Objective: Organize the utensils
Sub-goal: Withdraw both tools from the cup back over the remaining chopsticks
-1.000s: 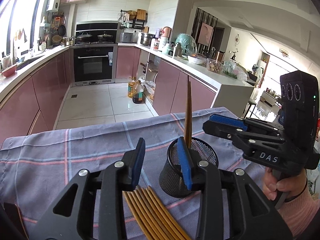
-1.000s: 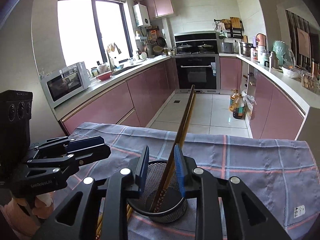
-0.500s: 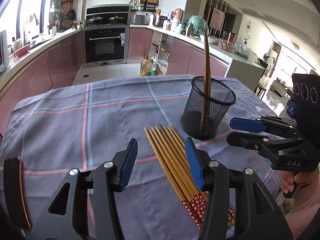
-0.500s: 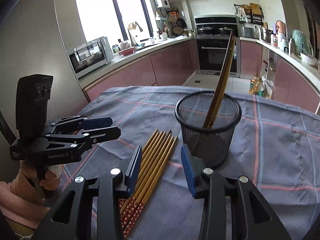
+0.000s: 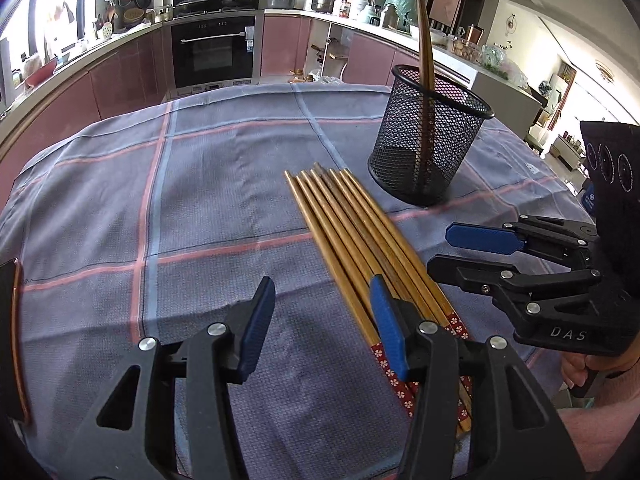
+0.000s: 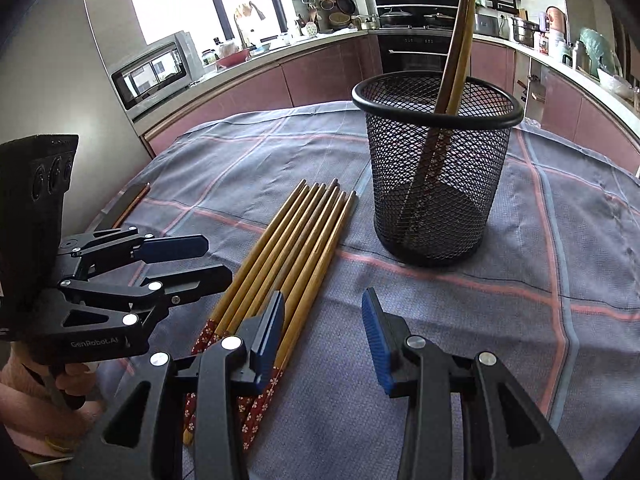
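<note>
My left gripper (image 5: 322, 322) hangs empty, jaws wide, over the near bench. The chopsticks (image 5: 362, 242) lie just right of it. My right gripper (image 6: 323, 334) is empty too, jaws wide. Far right, the cup (image 6: 436, 168) holds two.

Left gripper (image 5: 322, 324) with jaws parted and empty, right gripper (image 6: 323, 334) likewise parted and empty, both held low and side by side, each gripped by a hand (image 5: 580, 372) in pink sleeve
</note>
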Demonstrator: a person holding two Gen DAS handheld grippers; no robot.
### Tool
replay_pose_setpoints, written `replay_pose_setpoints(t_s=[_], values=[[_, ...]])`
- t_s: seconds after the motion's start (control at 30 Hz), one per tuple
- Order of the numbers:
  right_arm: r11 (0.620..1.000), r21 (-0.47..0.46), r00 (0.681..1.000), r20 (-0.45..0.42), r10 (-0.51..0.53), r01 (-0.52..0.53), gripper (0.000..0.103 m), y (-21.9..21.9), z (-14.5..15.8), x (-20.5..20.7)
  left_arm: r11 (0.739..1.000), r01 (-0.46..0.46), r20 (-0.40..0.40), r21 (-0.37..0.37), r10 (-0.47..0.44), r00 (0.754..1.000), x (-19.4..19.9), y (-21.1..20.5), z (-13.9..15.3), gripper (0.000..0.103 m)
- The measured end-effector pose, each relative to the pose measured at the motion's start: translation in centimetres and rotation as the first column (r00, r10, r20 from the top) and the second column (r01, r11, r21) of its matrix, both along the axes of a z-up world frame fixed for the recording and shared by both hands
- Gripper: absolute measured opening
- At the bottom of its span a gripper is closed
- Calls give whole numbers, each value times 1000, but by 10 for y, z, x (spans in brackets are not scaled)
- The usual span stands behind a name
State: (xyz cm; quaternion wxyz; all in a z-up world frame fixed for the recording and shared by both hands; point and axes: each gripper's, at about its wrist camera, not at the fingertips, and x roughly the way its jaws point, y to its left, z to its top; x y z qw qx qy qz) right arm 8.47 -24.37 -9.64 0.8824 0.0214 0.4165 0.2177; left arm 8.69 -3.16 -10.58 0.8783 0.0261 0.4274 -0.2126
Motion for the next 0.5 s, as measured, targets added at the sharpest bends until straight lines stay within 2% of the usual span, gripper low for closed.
replay_pose_setpoints(t_s=[0.5], values=[[999, -38, 1000, -3, -9, 9, 38, 1, -4, 1, 999, -1, -7, 40, 2, 1000, 0, -4, -7, 49]])
